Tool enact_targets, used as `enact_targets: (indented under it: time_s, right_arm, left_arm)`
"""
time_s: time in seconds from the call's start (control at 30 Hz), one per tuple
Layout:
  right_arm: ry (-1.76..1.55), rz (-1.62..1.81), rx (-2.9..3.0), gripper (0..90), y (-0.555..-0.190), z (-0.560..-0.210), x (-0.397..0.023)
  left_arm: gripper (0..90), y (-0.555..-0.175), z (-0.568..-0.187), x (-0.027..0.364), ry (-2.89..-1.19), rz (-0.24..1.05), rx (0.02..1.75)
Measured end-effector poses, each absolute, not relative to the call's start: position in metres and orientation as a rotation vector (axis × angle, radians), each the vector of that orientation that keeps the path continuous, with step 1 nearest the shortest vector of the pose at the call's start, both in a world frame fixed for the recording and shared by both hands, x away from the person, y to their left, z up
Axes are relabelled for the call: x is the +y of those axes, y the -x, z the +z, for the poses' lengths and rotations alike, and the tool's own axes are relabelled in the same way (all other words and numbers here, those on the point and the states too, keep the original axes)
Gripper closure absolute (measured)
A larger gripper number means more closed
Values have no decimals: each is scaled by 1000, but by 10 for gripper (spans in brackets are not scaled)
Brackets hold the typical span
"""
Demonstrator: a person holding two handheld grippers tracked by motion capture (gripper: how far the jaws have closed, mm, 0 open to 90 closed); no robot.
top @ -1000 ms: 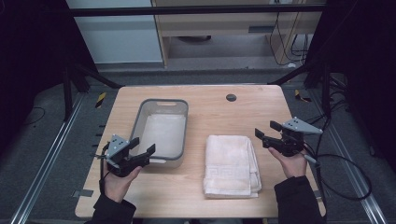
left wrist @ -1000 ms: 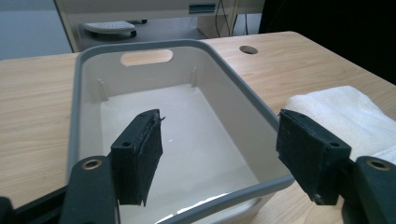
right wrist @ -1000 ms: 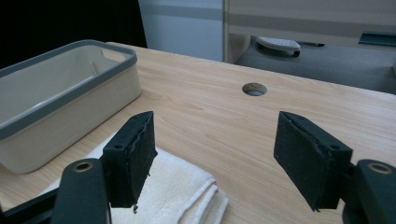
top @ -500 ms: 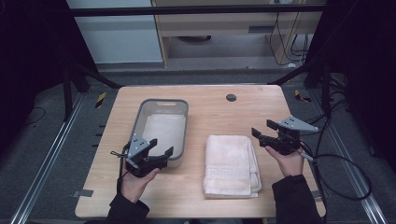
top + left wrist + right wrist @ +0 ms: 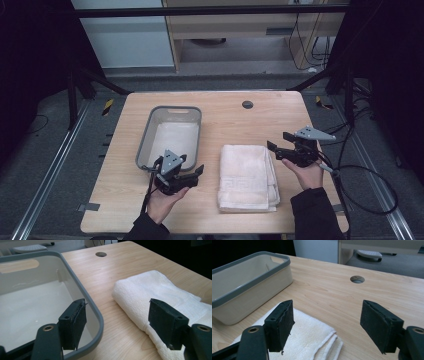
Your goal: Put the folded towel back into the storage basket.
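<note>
Nearest the person, the left gripper point(image 5: 192, 175) hovers over the bench point(image 5: 235, 120) at the near right corner of the bin point(image 5: 144, 140), its jaws wide apart with nothing between them; in the left gripper view one jaw stands over the bin's grey rim and the other over the near edge of the towel point(image 5: 155, 292). The folded white towel point(image 5: 248, 176) lies flat on the bench just right of the bin, between the two hands. Farther up on the right, the right gripper point(image 5: 280, 142) is held beside the towel's far right corner, its jaws having just been opening and now spread wide, empty; in the right gripper view they frame that towel corner point(image 5: 312, 340) and bare wood. The bin is empty and sits left of centre. Beyond it, a round hole point(image 5: 247, 104) lies near the bench's far edge.
</note>
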State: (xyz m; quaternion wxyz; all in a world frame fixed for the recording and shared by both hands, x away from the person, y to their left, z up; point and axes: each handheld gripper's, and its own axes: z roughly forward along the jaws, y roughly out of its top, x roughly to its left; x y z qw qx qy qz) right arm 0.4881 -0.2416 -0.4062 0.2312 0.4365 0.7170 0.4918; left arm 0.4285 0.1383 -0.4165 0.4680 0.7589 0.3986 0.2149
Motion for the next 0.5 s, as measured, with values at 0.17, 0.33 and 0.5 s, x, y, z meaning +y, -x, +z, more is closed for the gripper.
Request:
enact_targets:
  time_s: [0.17, 0.33, 0.5]
  right_arm:
    - [-1207, 1341, 1980, 270, -490, -409, -242]
    - [-1219, 1308, 2015, 270, -492, -415, -240]
    - [-1231, 1291, 2048, 266, -495, -419, -236]
  left_arm:
    - [292, -428, -422, 127, -1884, 510, 964]
    - [287, -427, -430, 117, -1913, 495, 954]
    - [286, -426, -434, 108, -1934, 482, 947]
